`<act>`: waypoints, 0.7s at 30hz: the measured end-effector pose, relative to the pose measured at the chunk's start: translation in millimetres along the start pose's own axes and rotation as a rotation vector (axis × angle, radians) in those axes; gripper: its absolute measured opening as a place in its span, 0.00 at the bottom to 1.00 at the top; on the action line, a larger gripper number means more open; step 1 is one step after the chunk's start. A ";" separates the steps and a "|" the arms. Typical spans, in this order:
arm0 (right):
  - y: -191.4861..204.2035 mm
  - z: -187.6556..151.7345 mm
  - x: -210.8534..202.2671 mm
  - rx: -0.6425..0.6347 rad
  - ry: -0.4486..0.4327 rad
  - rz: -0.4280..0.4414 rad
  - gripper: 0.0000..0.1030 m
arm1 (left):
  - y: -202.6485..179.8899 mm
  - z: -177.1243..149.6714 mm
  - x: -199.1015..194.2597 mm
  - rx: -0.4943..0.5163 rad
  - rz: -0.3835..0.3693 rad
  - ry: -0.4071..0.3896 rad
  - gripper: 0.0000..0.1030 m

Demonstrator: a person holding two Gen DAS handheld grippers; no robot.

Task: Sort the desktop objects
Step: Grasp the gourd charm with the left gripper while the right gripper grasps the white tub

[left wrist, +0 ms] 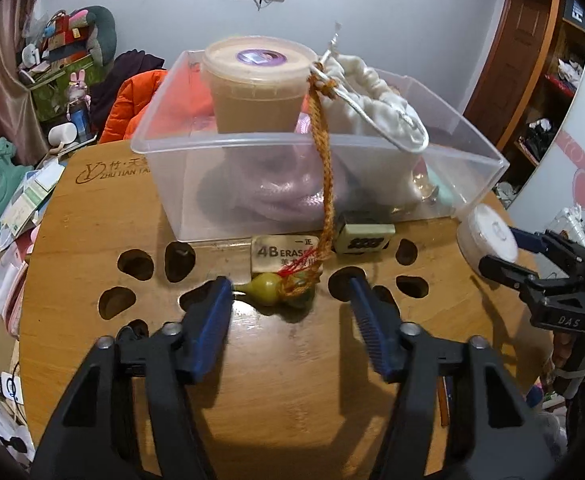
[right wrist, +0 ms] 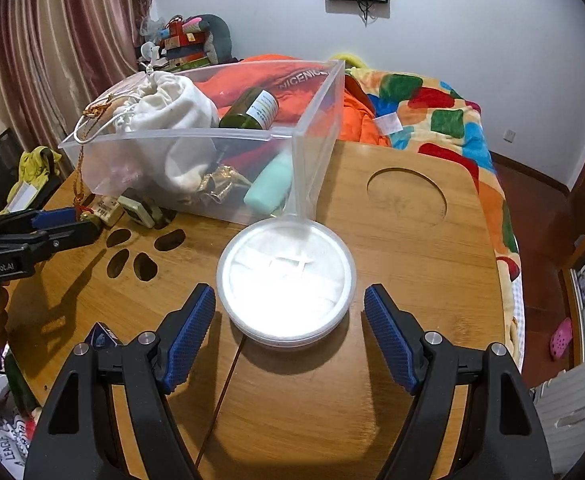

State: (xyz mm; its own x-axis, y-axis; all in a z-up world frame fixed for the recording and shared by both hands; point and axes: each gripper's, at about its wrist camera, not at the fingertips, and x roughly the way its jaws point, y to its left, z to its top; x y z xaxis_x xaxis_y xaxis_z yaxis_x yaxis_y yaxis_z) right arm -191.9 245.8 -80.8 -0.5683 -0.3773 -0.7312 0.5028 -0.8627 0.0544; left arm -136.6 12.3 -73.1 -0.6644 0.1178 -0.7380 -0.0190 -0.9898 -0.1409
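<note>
A clear plastic bin (left wrist: 276, 148) (right wrist: 316, 120) stands on the wooden table. It holds a tan lidded tub (left wrist: 258, 84), a white drawstring bag (left wrist: 372, 96) (right wrist: 172, 112), a dark bottle (right wrist: 252, 112) and a mint tube (right wrist: 268, 188). An orange braided cord (left wrist: 324, 168) hangs over the bin's front wall down to a green gourd charm (left wrist: 270, 288). A 4B eraser (left wrist: 284, 254) and a mahjong tile (left wrist: 366, 236) lie by the bin. My left gripper (left wrist: 288, 296) is open around the charm. My right gripper (right wrist: 290, 312) is open around a white round container (right wrist: 286, 280) (left wrist: 488, 236).
The table has paw-shaped cutouts (left wrist: 152, 268) (right wrist: 132, 256) and a round recess (right wrist: 406, 196). A bed with a colourful blanket (right wrist: 432, 108) and an orange jacket (left wrist: 132, 100) lie behind. Clutter fills the left side (left wrist: 24, 200).
</note>
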 end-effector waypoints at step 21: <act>4.4 -4.6 4.3 -0.004 0.009 0.014 0.60 | 0.8 -6.3 -5.6 -0.018 0.028 -0.034 0.41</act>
State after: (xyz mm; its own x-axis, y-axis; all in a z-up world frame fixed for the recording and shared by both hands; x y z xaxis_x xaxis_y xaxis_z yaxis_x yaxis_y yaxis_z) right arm -189.1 241.9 -86.9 -0.5551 -0.3866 -0.7365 0.5138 -0.8557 0.0620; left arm -128.2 11.4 -73.3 -0.6899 0.0865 -0.7187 0.0136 -0.9911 -0.1324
